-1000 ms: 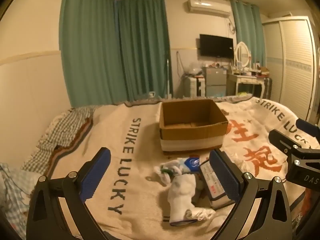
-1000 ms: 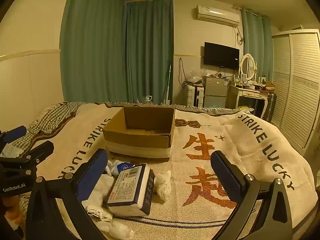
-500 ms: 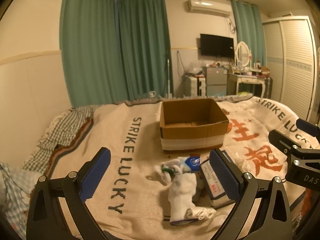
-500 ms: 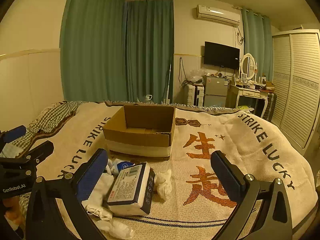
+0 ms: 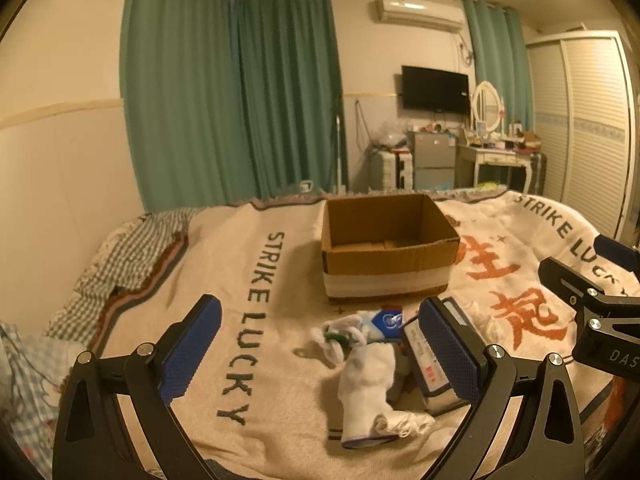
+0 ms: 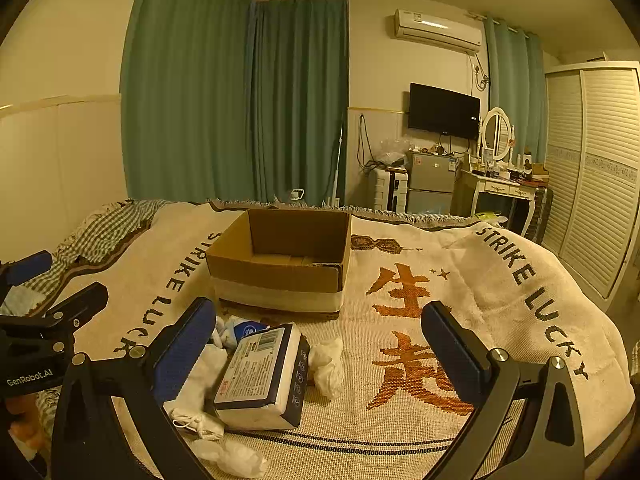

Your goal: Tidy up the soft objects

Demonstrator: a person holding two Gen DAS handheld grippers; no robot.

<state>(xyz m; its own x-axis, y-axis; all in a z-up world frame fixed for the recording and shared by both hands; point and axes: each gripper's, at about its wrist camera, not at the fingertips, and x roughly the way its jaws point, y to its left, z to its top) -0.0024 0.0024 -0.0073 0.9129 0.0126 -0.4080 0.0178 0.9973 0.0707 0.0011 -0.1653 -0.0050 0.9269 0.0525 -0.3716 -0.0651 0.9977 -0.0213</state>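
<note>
An open, empty cardboard box (image 5: 384, 248) (image 6: 280, 264) stands on the bed blanket. In front of it lies a small heap: white socks (image 5: 364, 384) (image 6: 196, 380), a rolled white-and-green sock (image 5: 336, 332), a small blue pack (image 5: 388, 320) (image 6: 244, 328), a tissue pack (image 6: 264, 376) (image 5: 428, 364), and crumpled white cloths (image 6: 328, 364) (image 6: 232, 456). My left gripper (image 5: 320, 352) is open and empty, held above and short of the heap. My right gripper (image 6: 320, 352) is open and empty, to the right of the heap.
The cream blanket (image 6: 440, 320) with "STRIKE LUCKY" lettering covers the bed. A checked cloth (image 5: 132, 256) lies at the left edge by the wall. Green curtains, a TV, a fridge, a dressing table and a wardrobe (image 6: 592, 168) stand beyond the bed.
</note>
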